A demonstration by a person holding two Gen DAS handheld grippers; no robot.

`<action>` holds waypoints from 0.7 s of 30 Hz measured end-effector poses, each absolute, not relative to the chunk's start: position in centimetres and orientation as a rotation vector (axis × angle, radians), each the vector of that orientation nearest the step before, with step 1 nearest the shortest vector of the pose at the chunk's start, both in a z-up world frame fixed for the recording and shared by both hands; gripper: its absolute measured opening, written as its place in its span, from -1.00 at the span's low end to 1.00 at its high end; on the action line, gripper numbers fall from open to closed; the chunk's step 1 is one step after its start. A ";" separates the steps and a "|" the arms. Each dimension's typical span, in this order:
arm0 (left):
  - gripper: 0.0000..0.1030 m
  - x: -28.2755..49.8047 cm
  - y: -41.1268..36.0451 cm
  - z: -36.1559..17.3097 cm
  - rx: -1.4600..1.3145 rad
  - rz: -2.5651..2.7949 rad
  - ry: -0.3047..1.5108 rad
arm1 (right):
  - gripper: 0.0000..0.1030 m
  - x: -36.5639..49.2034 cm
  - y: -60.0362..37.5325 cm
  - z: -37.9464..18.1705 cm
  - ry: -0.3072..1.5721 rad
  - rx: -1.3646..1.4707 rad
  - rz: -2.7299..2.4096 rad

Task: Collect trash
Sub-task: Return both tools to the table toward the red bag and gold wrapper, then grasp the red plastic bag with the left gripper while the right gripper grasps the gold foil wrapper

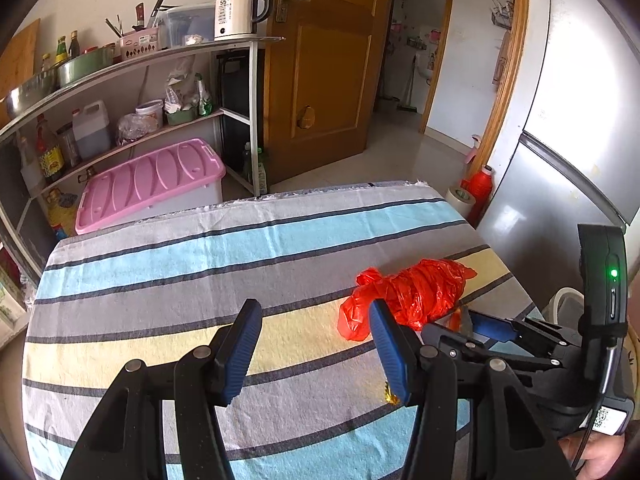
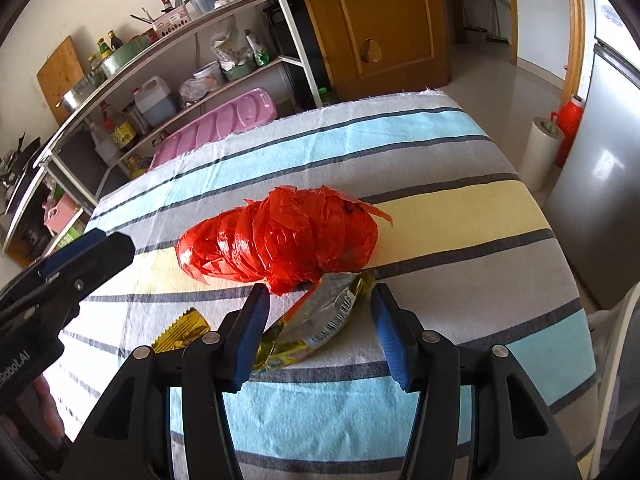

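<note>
right gripper (image 2: pixel 318 328): jaws apart, straddling foil wrapper (image 2: pixel 320 318), lined up to pinch it
left gripper (image 1: pixel 316 344): jaws apart, empty, waiting
red bag (image 2: pixel 284 240): beside wrapper, probably trash sack

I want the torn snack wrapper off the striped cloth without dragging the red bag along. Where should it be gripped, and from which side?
Grip the snack wrapper at its near, crumpled yellow end, coming from above on the side away from the red plastic bag. Its far tip lies against the bag, so pinching there would likely catch the bag too. The right hand-held gripper already straddles the wrapper with open jaws.
</note>
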State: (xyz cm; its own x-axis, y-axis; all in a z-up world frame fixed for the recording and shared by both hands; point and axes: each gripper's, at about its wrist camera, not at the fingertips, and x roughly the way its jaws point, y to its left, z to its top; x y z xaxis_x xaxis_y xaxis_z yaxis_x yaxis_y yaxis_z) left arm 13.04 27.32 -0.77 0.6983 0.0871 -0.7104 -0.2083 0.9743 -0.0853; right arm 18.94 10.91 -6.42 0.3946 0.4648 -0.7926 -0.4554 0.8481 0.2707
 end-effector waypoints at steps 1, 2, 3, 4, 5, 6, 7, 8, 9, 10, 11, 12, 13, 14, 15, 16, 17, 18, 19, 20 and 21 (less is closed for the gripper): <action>0.08 13.4 27.1 -0.8 -0.156 0.158 0.783 | 0.04 18.8 10.8 -6.4 1.009 -0.002 0.584; 0.08 13.7 27.0 -0.8 -0.150 0.148 0.788 | 0.04 18.7 10.7 -6.4 1.010 -0.005 0.590; 0.08 14.0 26.7 -0.8 -0.143 0.132 0.792 | 0.04 18.7 10.6 -6.5 1.009 -0.014 0.591; 0.08 14.4 26.4 -0.8 -0.135 0.112 0.797 | 0.04 18.6 10.6 -6.5 1.006 -0.037 0.588; 0.09 14.9 26.0 -0.9 -0.122 0.087 0.806 | 0.03 18.4 10.7 -6.5 0.998 -0.063 0.586; 0.09 15.3 25.7 -1.0 -0.111 0.061 0.815 | -0.08 18.2 10.7 -6.5 0.991 -0.102 0.575; 0.09 15.7 25.5 -1.2 -0.103 0.039 0.827 | -0.14 18.1 10.7 -6.5 0.984 -0.130 0.567; 0.09 16.2 25.1 -1.4 -0.088 0.030 0.846 | -0.24 18.0 10.6 -6.5 0.979 -0.141 0.571; 0.09 16.6 24.7 -1.6 -0.070 0.027 0.858 | -0.36 18.0 10.3 -6.6 0.981 -0.144 0.573; 0.09 16.9 24.3 -1.9 -0.053 0.016 0.866 | -0.43 18.0 9.9 -6.6 0.983 -0.144 0.570; 0.09 17.3 24.0 -2.1 -0.041 0.006 0.874 | -0.58 18.1 9.6 -6.6 0.985 -0.143 0.566; 0.09 17.5 23.7 -2.3 -0.034 -0.004 0.880 | -0.61 18.2 9.1 -6.6 0.988 -0.142 0.568; 0.09 17.8 23.4 -2.4 -0.028 -0.015 0.882 | -0.64 18.2 8.8 -6.6 0.990 -0.142 0.572; 0.09 18.0 23.1 -2.6 -0.019 -0.030 0.887 | -0.69 18.2 8.5 -6.6 0.989 -0.153 0.568; 0.09 18.3 22.7 -2.8 -0.004 -0.045 0.891 | -0.70 18.2 8.3 -6.5 0.985 -0.165 0.563; 0.09 18.6 22.3 -2.9 0.011 -0.049 0.893 | -0.70 18.2 8.1 -6.5 0.979 -0.180 0.558; 0.09 18.8 22.1 -3.1 0.022 -0.049 0.892 | -0.71 18.2 7.8 -6.4 0.974 -0.187 0.554; 0.09 19.0 21.8 -3.2 0.026 -0.061 0.893 | -0.71 18.2 7.5 -6.4 0.972 -0.191 0.550; 0.09 19.3 21.5 -3.3 0.028 -0.075 0.899 | -0.71 18.2 7.3 -6.4 0.972 -0.188 0.551; 0.09 19.5 21.2 -3.5 0.027 -0.086 0.908 | -0.71 18.2 7.0 -6.4 0.972 -0.182 0.553; 0.09 19.8 21.1 -3.7 0.027 -0.092 0.920 | -0.72 18.2 6.9 -6.4 0.972 -0.179 0.554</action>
